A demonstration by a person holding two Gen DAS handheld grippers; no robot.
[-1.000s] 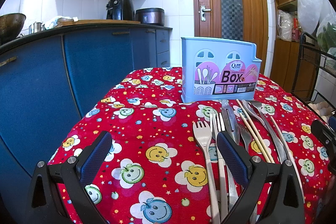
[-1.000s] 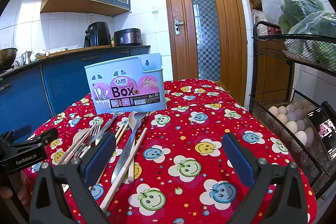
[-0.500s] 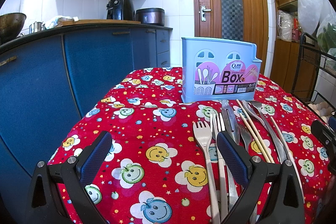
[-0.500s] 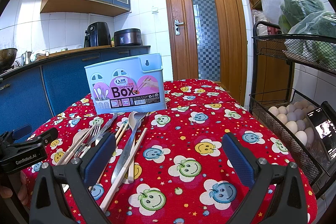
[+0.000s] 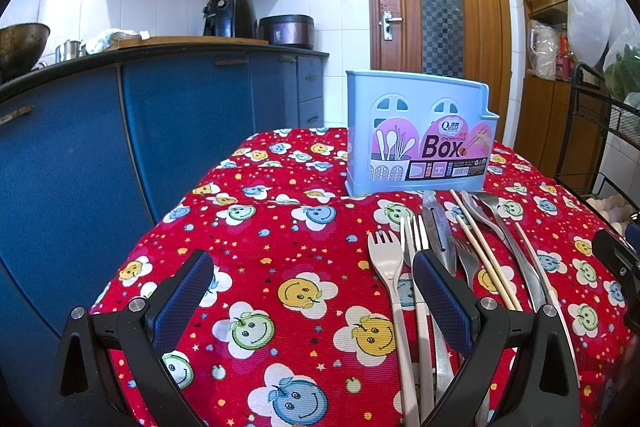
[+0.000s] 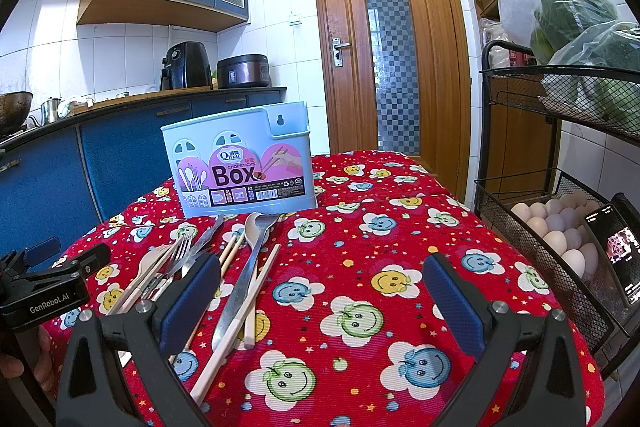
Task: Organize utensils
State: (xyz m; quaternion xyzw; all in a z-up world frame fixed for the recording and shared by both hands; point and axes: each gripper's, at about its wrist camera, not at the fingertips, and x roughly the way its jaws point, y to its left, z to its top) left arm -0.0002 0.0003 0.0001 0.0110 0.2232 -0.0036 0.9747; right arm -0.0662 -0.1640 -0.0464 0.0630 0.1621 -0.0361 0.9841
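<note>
I log one pale blue plastic utensil box [image 5: 418, 135] standing upright on the red smiley-print surface [image 5: 288, 227]. Just before the box: one beige fork [image 5: 386, 259], one metal fork [image 5: 416, 239], one knife [image 5: 438, 223], paired wooden chopsticks [image 5: 480, 247]. Only the right view shows eggs [image 6: 560, 231]. Left tongs [image 5: 312, 297] and right tongs [image 6: 320, 301] both gape, empty.

Red smiley-flower cloth covers the table [image 6: 400, 235]; blue chopsticks box [image 6: 240, 171] stands toward the far edge, loose cutlery [image 5: 440, 251] fanned out just before it
</note>
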